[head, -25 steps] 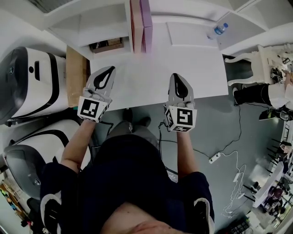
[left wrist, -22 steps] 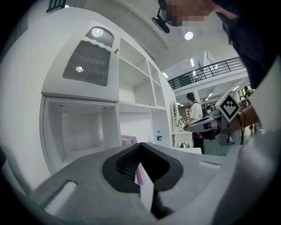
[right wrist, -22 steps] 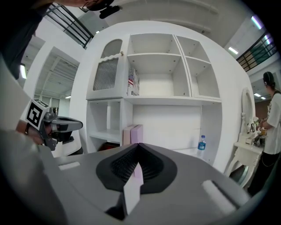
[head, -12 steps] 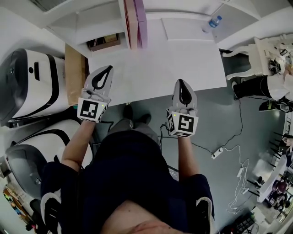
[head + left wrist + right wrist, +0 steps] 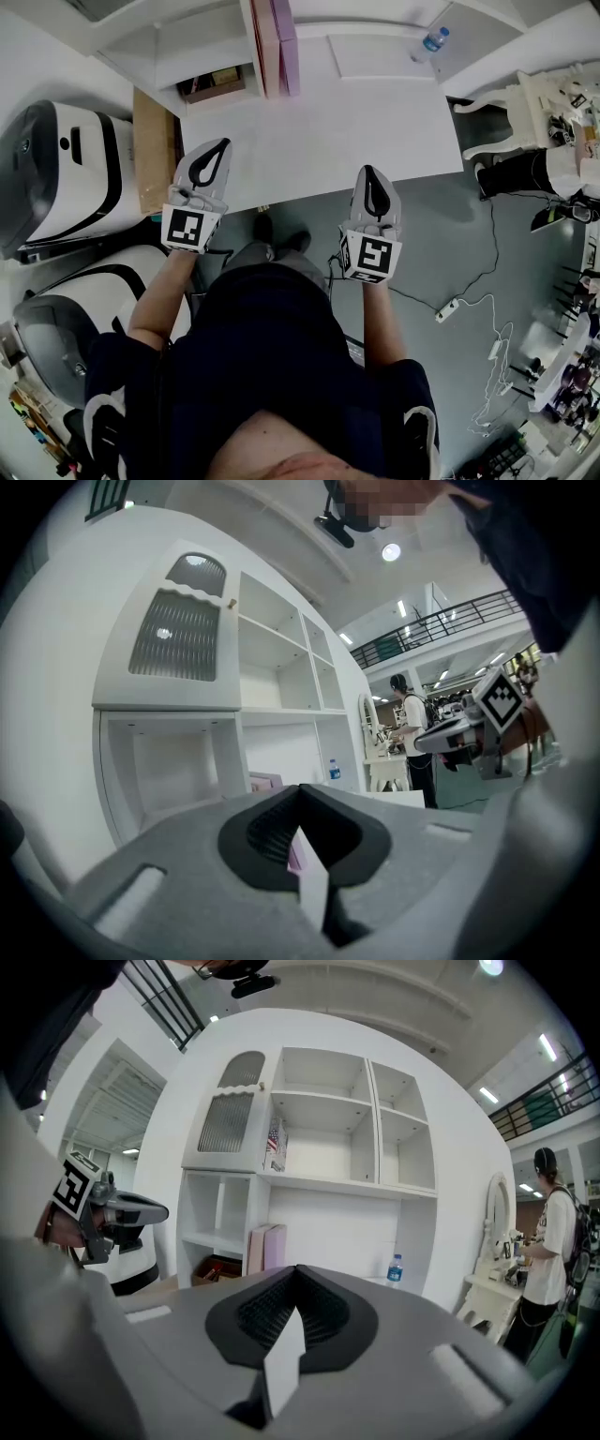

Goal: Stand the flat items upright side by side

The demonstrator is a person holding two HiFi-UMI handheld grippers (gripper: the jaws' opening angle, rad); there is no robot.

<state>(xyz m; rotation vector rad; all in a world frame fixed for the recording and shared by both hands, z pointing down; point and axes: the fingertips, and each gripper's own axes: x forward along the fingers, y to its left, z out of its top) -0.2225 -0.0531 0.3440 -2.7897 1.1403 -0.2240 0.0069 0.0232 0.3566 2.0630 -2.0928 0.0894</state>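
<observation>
Two flat pink items [image 5: 277,47] stand upright side by side at the back of the white desk [image 5: 328,122], against the shelf unit; the same pink items [image 5: 265,1246] show in the right gripper view. My left gripper [image 5: 223,143] hovers over the desk's near left corner, shut and empty. Just off the desk's front edge, over the grey floor, my right gripper [image 5: 367,170] is also shut and empty. Both point at the shelf unit, well short of the items. The closed jaws of each fill the lower half of both gripper views [image 5: 302,789] [image 5: 298,1269].
A water bottle [image 5: 429,39] stands at the desk's back right. A brown box [image 5: 211,86] sits in a low shelf compartment and a cardboard sheet [image 5: 155,150] leans left of the desk. White machines [image 5: 56,169] stand at left. A person [image 5: 553,1241] stands by a white dresser at right.
Both grippers have drawn back from the desk toward my body, the right one farther, from over the desk to off its front edge. Both stay shut and empty.
</observation>
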